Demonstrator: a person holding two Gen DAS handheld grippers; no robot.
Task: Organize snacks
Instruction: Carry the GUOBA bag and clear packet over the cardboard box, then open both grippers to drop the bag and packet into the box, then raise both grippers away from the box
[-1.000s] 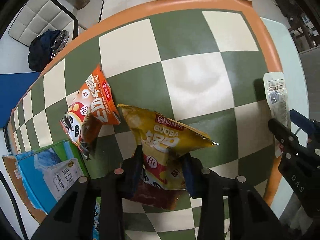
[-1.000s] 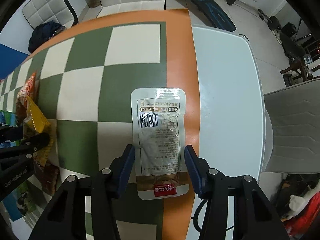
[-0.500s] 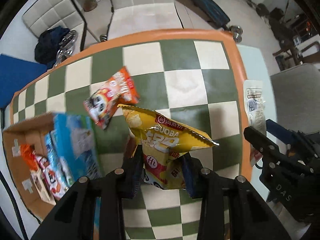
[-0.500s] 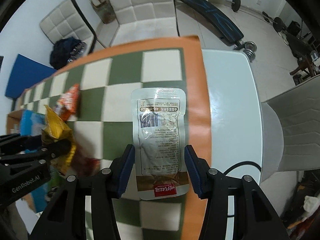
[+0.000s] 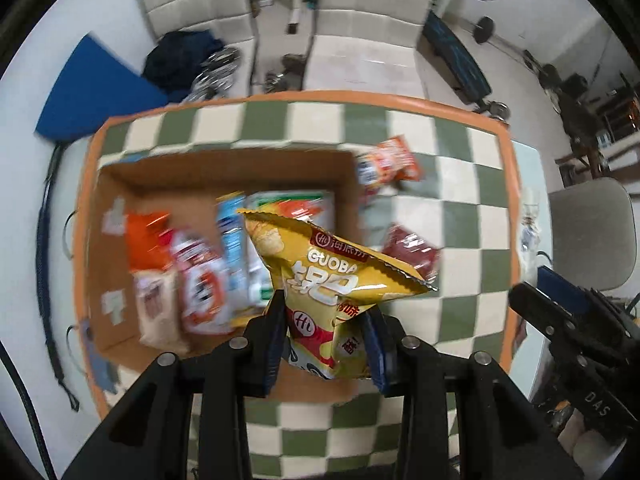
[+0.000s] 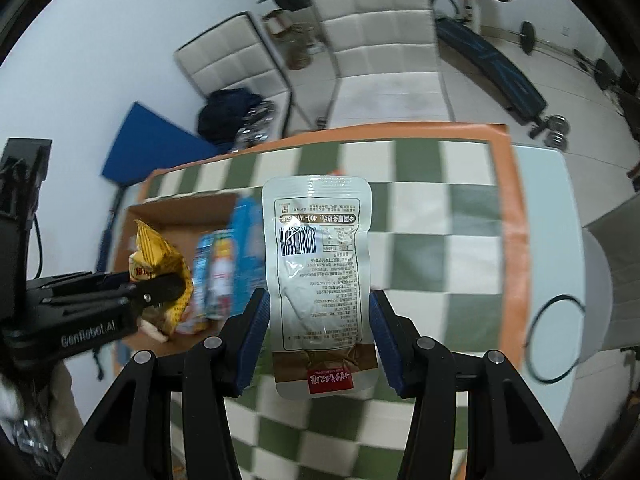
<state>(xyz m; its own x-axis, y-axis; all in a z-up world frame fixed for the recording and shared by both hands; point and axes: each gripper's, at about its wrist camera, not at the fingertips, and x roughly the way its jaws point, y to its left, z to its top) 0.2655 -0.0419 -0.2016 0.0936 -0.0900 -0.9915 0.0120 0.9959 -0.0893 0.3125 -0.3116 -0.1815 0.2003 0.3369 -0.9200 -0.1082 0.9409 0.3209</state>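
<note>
**Carrying two packets toward a half-filled box**

Pinched in the left gripper (image 5: 326,334) fingers, the yellow snack bag (image 5: 332,280) hangs over the cardboard box (image 5: 224,168) (several packets already inside). The right gripper (image 6: 320,344) clamps a silver pouch (image 6: 320,264). At two o'clock on the tabletop (image 5: 460,220), an orange packet (image 5: 386,162) and a red packet (image 5: 410,250) still wait.

right gripper (image 6: 320,340) | jaws clamp silver pouch (image 6: 320,280) | above checkered cloth (image 6: 432,216)
</note>
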